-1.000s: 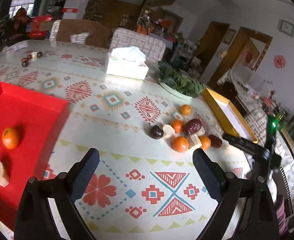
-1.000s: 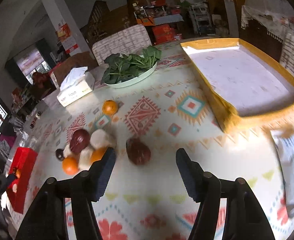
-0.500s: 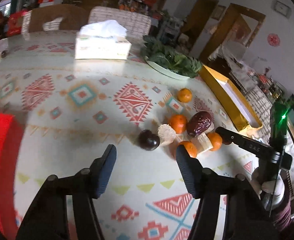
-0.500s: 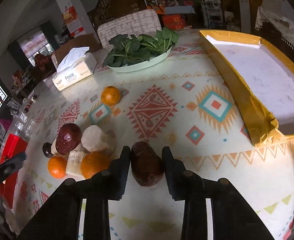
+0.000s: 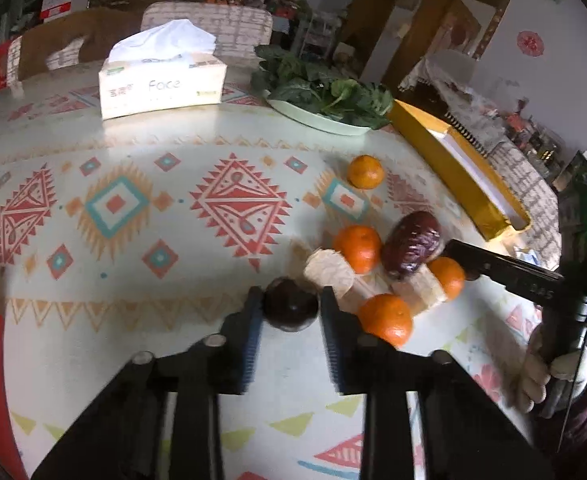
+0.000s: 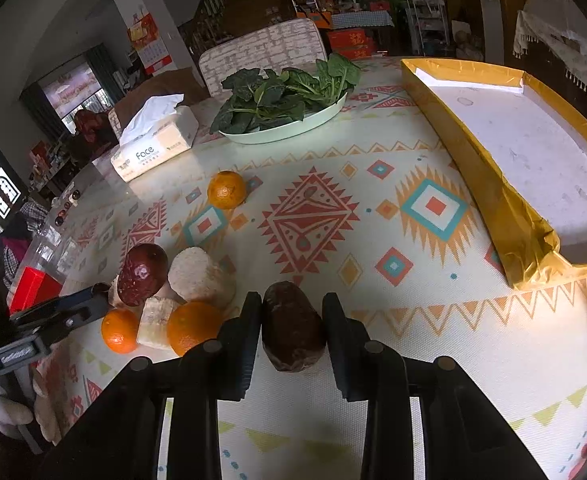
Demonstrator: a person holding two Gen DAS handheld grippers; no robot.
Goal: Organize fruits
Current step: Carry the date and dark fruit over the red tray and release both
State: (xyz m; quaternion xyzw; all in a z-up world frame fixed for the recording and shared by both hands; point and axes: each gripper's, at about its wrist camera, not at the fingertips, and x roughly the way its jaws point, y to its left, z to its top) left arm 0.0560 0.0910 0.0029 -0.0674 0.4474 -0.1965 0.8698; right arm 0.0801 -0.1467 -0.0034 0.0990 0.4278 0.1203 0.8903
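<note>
Each gripper grasps one fruit for sorting: the left gripper clamps a round dark plum, the right gripper a brown oblong date.

Both grippers are matte black; the left gripper has ribbed finger pads and round silver screws. A white-gloved hand grips the right gripper's handle, which bears a green light.

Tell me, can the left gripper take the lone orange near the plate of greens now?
Probably not at once. The left gripper is closed around a dark round fruit, so it is occupied. The path to the lone orange looks free, past the fruit pile.
</note>
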